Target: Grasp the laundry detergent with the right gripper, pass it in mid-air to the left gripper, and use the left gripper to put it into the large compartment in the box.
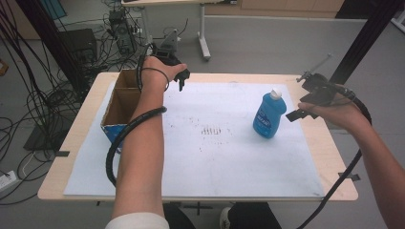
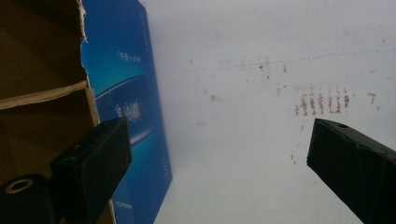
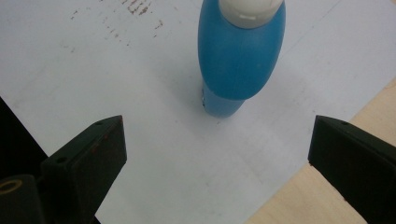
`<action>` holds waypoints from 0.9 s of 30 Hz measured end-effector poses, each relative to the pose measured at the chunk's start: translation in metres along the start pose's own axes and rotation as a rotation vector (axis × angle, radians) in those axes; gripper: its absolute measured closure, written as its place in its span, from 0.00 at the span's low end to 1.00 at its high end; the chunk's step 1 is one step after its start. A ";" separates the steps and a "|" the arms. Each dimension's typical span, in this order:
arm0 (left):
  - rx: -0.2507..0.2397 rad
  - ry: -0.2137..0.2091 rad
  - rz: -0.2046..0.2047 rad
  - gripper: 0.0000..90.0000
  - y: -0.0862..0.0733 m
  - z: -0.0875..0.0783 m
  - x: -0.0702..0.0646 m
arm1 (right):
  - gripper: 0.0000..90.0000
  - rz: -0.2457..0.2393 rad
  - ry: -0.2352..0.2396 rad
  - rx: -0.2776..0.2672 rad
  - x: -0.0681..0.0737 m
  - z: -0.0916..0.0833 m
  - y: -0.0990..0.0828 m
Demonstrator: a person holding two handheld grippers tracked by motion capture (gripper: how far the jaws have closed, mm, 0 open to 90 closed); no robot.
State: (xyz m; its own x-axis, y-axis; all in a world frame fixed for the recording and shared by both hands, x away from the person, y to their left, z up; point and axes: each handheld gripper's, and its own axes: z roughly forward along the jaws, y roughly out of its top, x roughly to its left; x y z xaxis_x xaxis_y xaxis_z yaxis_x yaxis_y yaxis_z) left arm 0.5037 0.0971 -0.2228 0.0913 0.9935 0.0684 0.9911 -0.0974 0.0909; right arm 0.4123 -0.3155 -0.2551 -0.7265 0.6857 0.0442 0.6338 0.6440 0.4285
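You are working over a wooden surface (image 1: 329,157) that is carrying a white sheet (image 1: 215,162). On it, a blue bottle (image 1: 270,116) is standing at three o'clock, a cardboard box (image 1: 122,102) sitting at nine o'clock.

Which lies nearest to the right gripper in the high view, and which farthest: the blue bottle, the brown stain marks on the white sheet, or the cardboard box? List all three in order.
From the right gripper:
1. Blue bottle, upright just to its left.
2. Brown stain marks, mid-sheet.
3. Cardboard box, at the table's left edge.
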 end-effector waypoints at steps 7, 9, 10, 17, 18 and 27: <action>0.004 0.001 -0.001 0.08 0.002 0.002 0.000 | 0.05 0.009 0.000 -0.022 -0.007 0.015 -0.002; 0.004 0.002 -0.001 0.08 0.002 0.003 0.000 | 0.05 0.011 0.000 -0.032 -0.008 0.019 -0.002; 0.005 0.003 -0.001 0.08 0.002 0.003 0.000 | 0.05 0.012 0.001 -0.035 -0.008 0.021 -0.003; 0.009 0.006 0.006 0.08 0.003 0.004 -0.002 | 0.04 0.027 -0.006 -0.059 -0.011 0.038 -0.007; 0.009 0.006 0.006 0.08 0.003 0.004 -0.002 | 0.05 0.030 -0.004 -0.063 -0.011 0.040 -0.008; 0.014 0.014 0.020 0.08 0.005 0.007 -0.008 | 0.05 0.045 -0.009 -0.112 -0.013 0.061 -0.017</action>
State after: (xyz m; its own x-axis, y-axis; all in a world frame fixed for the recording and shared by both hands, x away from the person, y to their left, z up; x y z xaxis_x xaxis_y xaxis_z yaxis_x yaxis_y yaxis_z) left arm 0.5087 0.0893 -0.2294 0.1096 0.9904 0.0843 0.9904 -0.1160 0.0757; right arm 0.4272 -0.3152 -0.3178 -0.6956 0.7161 0.0580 0.6316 0.5710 0.5244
